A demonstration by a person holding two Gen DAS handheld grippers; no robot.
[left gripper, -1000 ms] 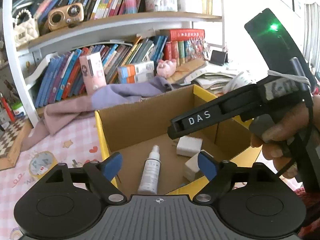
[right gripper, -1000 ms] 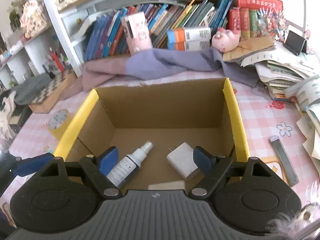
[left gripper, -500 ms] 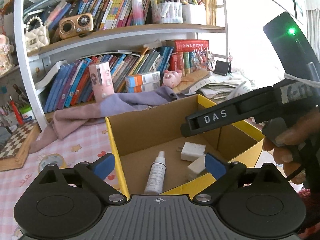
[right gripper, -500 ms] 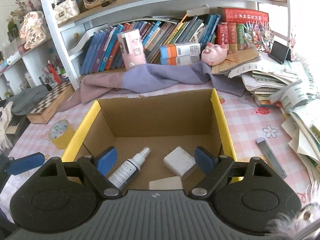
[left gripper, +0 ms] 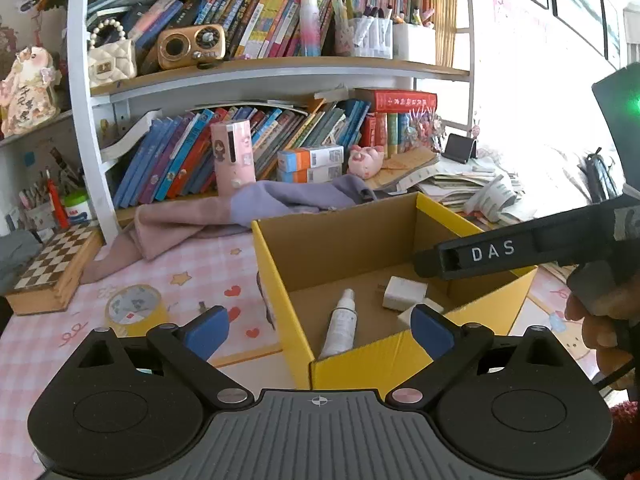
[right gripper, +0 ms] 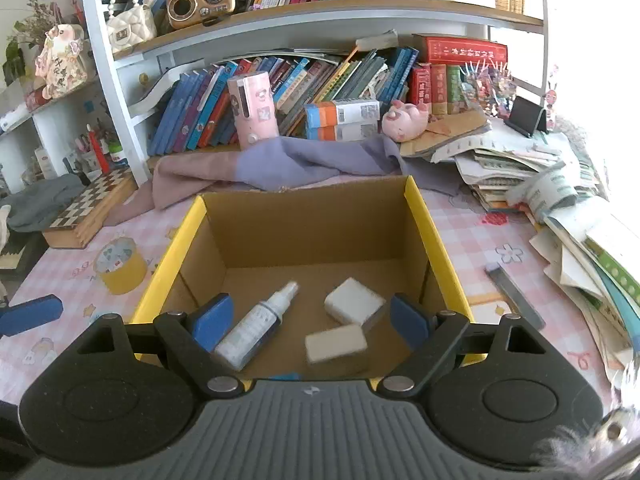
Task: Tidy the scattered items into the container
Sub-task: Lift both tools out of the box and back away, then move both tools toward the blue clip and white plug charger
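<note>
Pink-checked table [right gripper: 472, 232], box [right gripper: 424, 220] part-filled.
Both grippers' jaws spread, empty; likely next: fetch the tape roll [right gripper: 119, 265].

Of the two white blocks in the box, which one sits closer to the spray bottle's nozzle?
The square white charger, farther back in the cardboard box. The flatter eraser-like block lies nearer the camera, level with the spray bottle body instead.

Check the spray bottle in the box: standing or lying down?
Lying down. The spray bottle rests on its side on the cardboard box floor, nozzle toward the far wall, left of the white charger.
</note>
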